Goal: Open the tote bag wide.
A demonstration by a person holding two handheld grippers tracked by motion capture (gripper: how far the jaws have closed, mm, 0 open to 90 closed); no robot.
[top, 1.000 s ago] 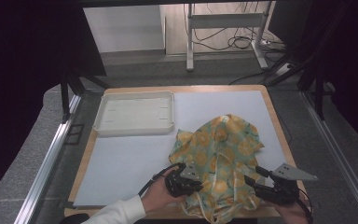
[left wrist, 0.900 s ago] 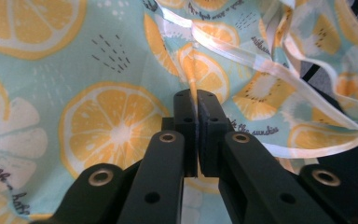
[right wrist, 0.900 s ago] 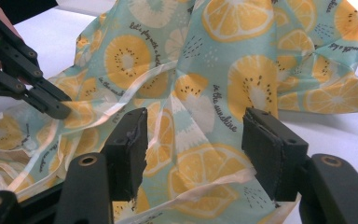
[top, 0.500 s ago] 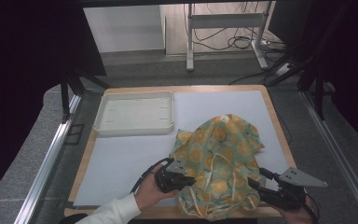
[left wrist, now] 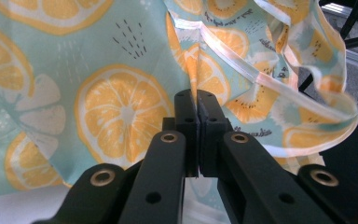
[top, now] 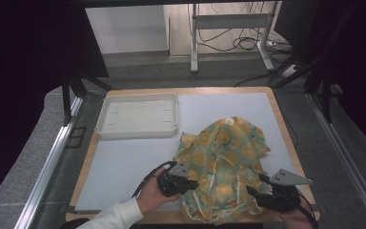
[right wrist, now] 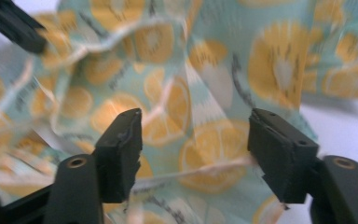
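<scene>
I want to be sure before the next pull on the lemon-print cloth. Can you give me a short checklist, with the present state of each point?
1. Left gripper shut: ok, its jaws are pressed together against the lemon-print cloth.
2. Fabric really pinched by the left gripper: cannot tell, no fold shows between the jaws.
3. Right gripper holds the cloth: not ok, its jaws stand wide open with the fabric just ahead of them.
4. Cloth lies flat: not ok, it is crumpled in a heap with a pale ribbon trim looping loose.
5. White tray apart from the cloth: ok, it sits beyond the heap, not touching.
6. Free mat beside the cloth: ok.
</scene>
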